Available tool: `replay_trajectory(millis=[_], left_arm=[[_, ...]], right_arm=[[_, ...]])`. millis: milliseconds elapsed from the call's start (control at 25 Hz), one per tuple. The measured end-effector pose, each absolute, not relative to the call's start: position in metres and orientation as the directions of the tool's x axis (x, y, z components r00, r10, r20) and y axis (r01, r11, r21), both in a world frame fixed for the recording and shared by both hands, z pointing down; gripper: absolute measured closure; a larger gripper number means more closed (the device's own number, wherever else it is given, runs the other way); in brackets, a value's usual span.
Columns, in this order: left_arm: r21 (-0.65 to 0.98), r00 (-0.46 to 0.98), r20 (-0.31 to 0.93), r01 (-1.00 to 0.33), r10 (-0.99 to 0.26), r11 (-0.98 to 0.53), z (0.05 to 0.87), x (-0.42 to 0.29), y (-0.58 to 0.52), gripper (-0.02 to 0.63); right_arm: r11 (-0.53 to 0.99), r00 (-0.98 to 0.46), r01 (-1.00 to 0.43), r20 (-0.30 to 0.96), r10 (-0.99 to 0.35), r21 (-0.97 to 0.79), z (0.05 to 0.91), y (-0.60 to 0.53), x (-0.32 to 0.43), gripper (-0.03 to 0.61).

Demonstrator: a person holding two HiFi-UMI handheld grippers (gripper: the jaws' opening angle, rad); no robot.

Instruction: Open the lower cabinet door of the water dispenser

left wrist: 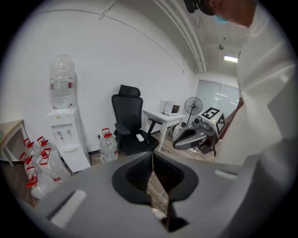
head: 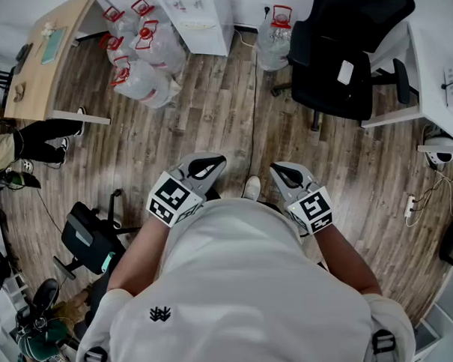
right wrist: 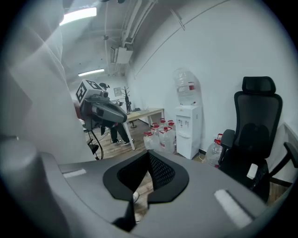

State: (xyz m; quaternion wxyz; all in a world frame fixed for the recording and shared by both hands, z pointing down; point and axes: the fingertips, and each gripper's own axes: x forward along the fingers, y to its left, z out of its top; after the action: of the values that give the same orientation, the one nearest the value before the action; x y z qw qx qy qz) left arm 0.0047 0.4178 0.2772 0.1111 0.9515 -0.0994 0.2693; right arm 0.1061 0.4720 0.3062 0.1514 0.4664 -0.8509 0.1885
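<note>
Grey left tool [head: 206, 166] and grey right tool [head: 287, 174]: jaws closed together, nothing between them, side by side at the person's waist. Head view shows the white water dispenser [head: 192, 16] only from above. Left gripper view shows its front: clear bottle [left wrist: 62, 81] on top, lower cabinet door [left wrist: 78, 160] closed, red-capped water jugs [left wrist: 39, 162] just beside. Dispenser stands well apart from both tools.
</note>
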Motion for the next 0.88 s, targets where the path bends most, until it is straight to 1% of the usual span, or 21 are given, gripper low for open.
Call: replay_trajectory(millis=[240, 400, 600, 720, 880], left_arm=[[0.173, 0.843, 0.519, -0.269, -0.145, -0.947, 0.282, 0.001, 0.404, 0.552], [0.196, 0.848, 0.515, -0.260, -0.126, -0.946, 0.292, -0.008, 0.377, 0.552], [0.216, 0.870, 0.486, -0.213, -0.085, -0.953, 0.297, -0.013, 0.320, 0.552], [0.225, 0.881, 0.469, -0.179, -0.054, -0.958, 0.294, -0.020, 0.276, 0.552], [0.220, 0.886, 0.463, -0.110, 0.004, -0.969, 0.293, -0.032, 0.224, 0.552]], right_arm=[[0.509, -0.527, -0.844, 0.445, -0.724, -0.171, 0.313, 0.453, 0.098, 0.578], [0.502, -0.516, -0.850, 0.453, -0.727, -0.162, 0.318, 0.423, 0.091, 0.578], [0.413, -0.440, -0.895, 0.483, -0.757, -0.169, 0.326, 0.370, 0.093, 0.577], [0.391, -0.424, -0.903, 0.504, -0.752, -0.178, 0.327, 0.331, 0.083, 0.558], [0.361, -0.387, -0.919, 0.530, -0.755, -0.156, 0.329, 0.272, 0.072, 0.555]])
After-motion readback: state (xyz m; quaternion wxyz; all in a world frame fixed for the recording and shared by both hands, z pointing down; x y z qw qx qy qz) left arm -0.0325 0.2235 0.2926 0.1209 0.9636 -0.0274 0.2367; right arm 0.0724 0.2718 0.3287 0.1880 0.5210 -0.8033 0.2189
